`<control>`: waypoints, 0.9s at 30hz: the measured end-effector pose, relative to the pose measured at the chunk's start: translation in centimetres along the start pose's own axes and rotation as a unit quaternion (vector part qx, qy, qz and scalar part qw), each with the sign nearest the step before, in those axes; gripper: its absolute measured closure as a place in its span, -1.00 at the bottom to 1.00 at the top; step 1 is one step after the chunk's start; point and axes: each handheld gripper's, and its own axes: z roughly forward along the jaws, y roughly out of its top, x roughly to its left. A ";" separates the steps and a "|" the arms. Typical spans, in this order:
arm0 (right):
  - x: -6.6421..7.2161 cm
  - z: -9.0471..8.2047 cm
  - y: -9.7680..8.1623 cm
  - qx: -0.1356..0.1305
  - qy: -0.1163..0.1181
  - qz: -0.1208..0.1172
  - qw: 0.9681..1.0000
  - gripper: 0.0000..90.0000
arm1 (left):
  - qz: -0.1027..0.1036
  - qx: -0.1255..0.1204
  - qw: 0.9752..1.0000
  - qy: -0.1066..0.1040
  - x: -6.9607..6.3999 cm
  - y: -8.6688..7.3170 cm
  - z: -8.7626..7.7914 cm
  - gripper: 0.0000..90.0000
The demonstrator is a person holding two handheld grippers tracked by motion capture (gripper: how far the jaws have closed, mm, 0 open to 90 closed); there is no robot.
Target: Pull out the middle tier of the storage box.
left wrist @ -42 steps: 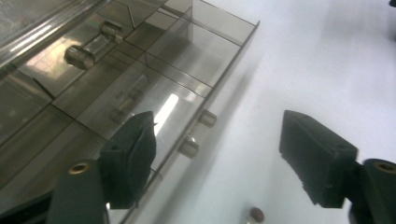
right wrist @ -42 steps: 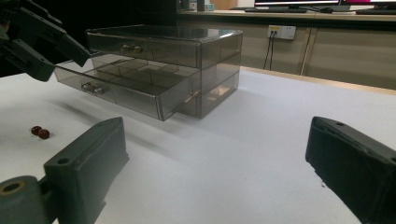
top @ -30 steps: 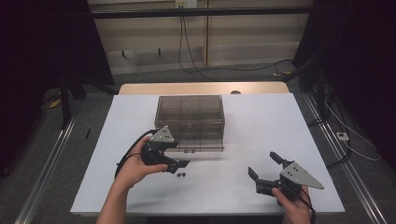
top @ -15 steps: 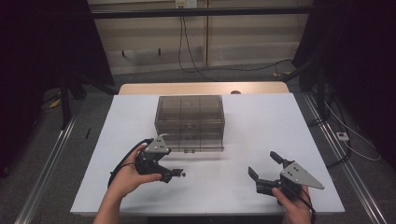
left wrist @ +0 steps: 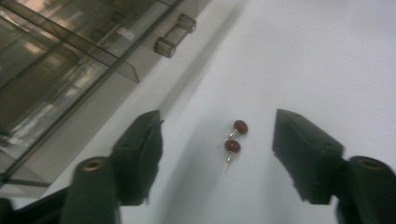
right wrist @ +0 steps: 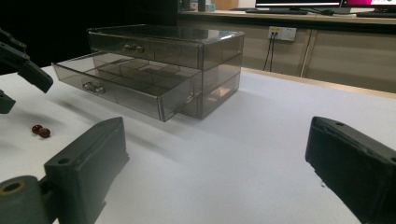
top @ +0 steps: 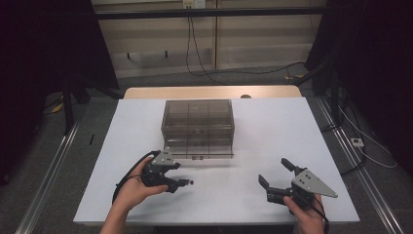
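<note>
1. A smoky, see-through plastic drawer chest point(top: 197, 126) stands on the white tabletop point(top: 272, 131), in the middle and nearer the far edge.
2. One of its lower drawers point(right wrist: 123, 86) is pulled out toward the near edge; the divided inside shows in the right gripper view, and what it holds cannot be told.
3. Two small dark-red round beads with short pale pins point(left wrist: 235, 137) lie touching each other on the bare tabletop, in front of the open drawer and toward the near-left corner; the right gripper view shows them too point(right wrist: 40, 130).
4. The left tool point(top: 176, 176), held in the person's left hand point(top: 131, 187), sits low over the near-left part of the tabletop, just in front of the chest. Its jaws are released and spread wide, one on either side of the beads, touching neither.
5. The right tool point(top: 275, 175), held in the right hand point(top: 307, 217), is near the near-right corner, well apart from the chest and the beads. Its jaws are released too, gaping wide with nothing between them.
</note>
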 end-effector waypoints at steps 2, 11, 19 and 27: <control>0.0 0.0 0.0 0.000 0.000 0.000 1.000 -0.90 | 0.002 0.001 1.000 -0.004 0.0 -0.1 0.2 -0.01; -0.1 0.0 0.0 -0.001 -0.001 0.002 1.000 -0.90 | -0.006 0.013 1.000 -0.020 -0.1 -0.3 1.1 0.42; 0.0 0.0 0.0 0.001 0.002 0.000 1.000 -0.90 | -0.014 0.014 0.999 -0.034 -0.3 -0.4 1.5 0.59; 0.0 -0.2 0.1 0.000 0.002 -0.001 1.000 -0.90 | -0.014 0.018 0.999 -0.038 -0.5 -0.4 1.9 0.63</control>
